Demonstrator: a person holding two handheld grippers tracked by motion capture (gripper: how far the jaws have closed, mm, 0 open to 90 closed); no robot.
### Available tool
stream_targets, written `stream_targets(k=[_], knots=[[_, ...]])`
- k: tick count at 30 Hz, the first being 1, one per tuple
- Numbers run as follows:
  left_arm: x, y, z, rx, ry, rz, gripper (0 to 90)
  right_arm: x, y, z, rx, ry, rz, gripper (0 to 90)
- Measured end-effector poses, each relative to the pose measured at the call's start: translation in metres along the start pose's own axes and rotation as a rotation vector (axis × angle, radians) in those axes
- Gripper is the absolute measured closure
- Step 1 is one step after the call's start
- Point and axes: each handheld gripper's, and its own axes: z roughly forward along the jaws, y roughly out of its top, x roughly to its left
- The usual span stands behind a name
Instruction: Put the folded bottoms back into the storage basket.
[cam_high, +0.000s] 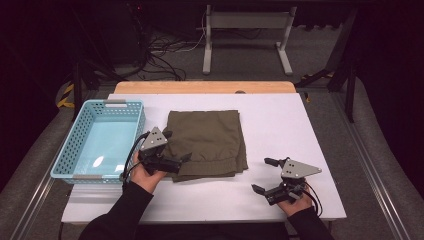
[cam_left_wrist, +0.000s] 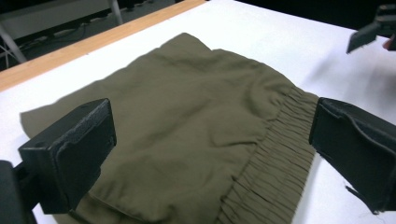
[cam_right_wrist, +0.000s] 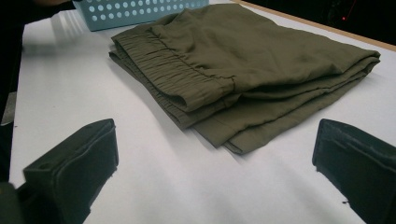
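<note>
The left gripper (cam_high: 176, 146), jaws apart, hovers over the folded trousers (cam_high: 209, 143); the right gripper (cam_high: 265, 175), jaws apart, waits at 4 o'clock.

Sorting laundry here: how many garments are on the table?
1: a folded olive garment at mid-table, right of the blue basket. Its stacked layers could hide another.
</note>
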Motion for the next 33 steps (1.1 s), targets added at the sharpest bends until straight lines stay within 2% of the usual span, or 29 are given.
stream_targets(k=[3,6,12,15,19,24,26,33], knots=[[0.004,0.005,0.003,-0.002,0.0,-0.016,1.0,0.0,0.0,0.0,0.002,0.003,0.001,0.9],[0.009,0.008,0.008,0.007,0.021,-0.028,0.2,0.0,0.0,0.0,-0.005,0.009,0.0,0.8],[0.021,0.007,0.018,0.008,0.06,-0.091,0.3,0.001,0.0,0.0,-0.004,0.008,0.002,0.7],[0.027,0.007,0.021,0.022,0.071,-0.115,0.3,0.0,0.0,0.0,-0.006,0.005,-0.001,0.6],[0.034,0.006,0.026,0.049,0.107,-0.131,1.0,0.0,0.0,0.0,-0.004,0.005,0.0,0.6],[0.039,0.003,0.031,0.061,0.118,-0.176,1.1,0.0,0.0,0.0,-0.017,0.019,0.003,0.4],[0.041,0.003,0.033,0.061,0.133,-0.167,1.1,0.0,0.0,0.0,-0.016,0.02,0.003,0.4],[0.047,0.0,0.042,0.09,0.166,-0.177,1.1,0.0,0.0,0.0,-0.016,0.023,0.003,0.4]])
